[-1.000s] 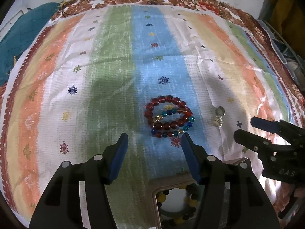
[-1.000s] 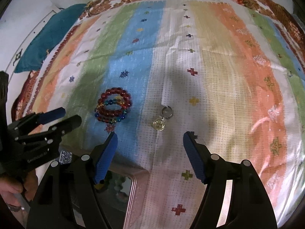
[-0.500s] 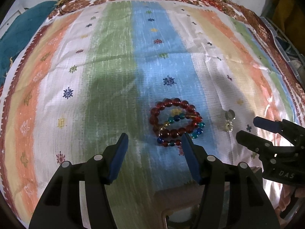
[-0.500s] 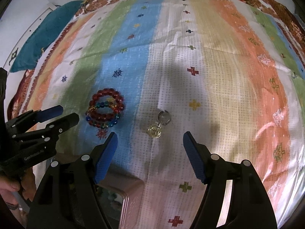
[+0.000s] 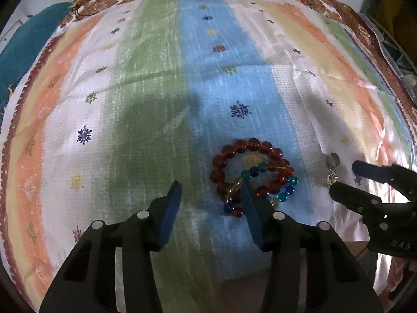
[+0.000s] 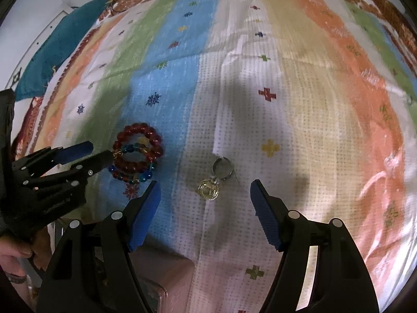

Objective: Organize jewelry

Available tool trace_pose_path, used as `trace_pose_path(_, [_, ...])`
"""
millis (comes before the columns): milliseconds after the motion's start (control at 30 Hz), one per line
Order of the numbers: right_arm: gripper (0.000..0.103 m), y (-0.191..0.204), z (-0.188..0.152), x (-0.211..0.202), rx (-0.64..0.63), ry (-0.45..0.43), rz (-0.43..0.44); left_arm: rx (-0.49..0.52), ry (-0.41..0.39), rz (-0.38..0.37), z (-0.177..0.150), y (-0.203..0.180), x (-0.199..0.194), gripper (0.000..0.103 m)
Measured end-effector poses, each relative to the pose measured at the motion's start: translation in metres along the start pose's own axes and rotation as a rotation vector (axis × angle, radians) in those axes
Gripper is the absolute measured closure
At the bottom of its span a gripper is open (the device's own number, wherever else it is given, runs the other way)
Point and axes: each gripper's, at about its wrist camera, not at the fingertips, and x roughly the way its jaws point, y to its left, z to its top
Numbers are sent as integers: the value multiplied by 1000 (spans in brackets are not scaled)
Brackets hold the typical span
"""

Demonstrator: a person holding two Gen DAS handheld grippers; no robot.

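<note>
A red bead bracelet (image 5: 250, 156) lies on the striped cloth, tangled with a blue, teal and gold bead bracelet (image 5: 282, 194). My left gripper (image 5: 212, 190) is open; its right finger covers the near left part of the bracelets. In the right wrist view the bracelets (image 6: 138, 151) lie at the left with the left gripper (image 6: 100, 150) at them. A silver ring with a gold pendant (image 6: 213, 180) lies just ahead of my open, empty right gripper (image 6: 206, 195). The ring also shows in the left wrist view (image 5: 331, 168) beside the right gripper (image 5: 345, 176).
The striped cloth (image 5: 156, 78) covers the whole work surface, with a floral border at the far edge. A pinkish box (image 6: 161, 274) sits near the bottom between the grippers. A teal cloth (image 6: 60, 49) lies off the far left edge.
Both grippers have moved forward and down toward the cloth. The left gripper's right finger now reaches the bracelets; the ring now lies closer to the right gripper's fingers. The box has slid out of view.
</note>
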Motion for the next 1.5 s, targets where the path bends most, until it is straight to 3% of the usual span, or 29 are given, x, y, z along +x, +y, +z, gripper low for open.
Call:
trace_pose_path(300, [34,3,0,7,-6,22,3,38,30,-31,-1,-6,13,67])
trace_pose_path(400, [49,4,1,10,-7,35,-5,32,32,-56,1,-5,14,76])
trace_pose_path(467, [53,2,1,12,-9,39,-18,33,33,-72,-1,-6,14,82])
trace_pose_path(700, [86,0,-1,14,-29,53,0,92,20,-42,-4,-15,12,86])
trace_pose_path(767, [87,0,-2,15,-40,49,1,99,15,-33,-5,-17,12,87])
trace_pose_path(800, [87,-1,-2,16,-41,49,5,92,7,-31,-5,-17,11,94])
trace_pose_path(967, [87,-1,-1,13,-42,45,5,56,-7,-7,-3,-12,9,94])
trace_pose_path(1500, [90,-3,0,4,-27,25,-6,41,-45,-39,-3,-12,-16,94])
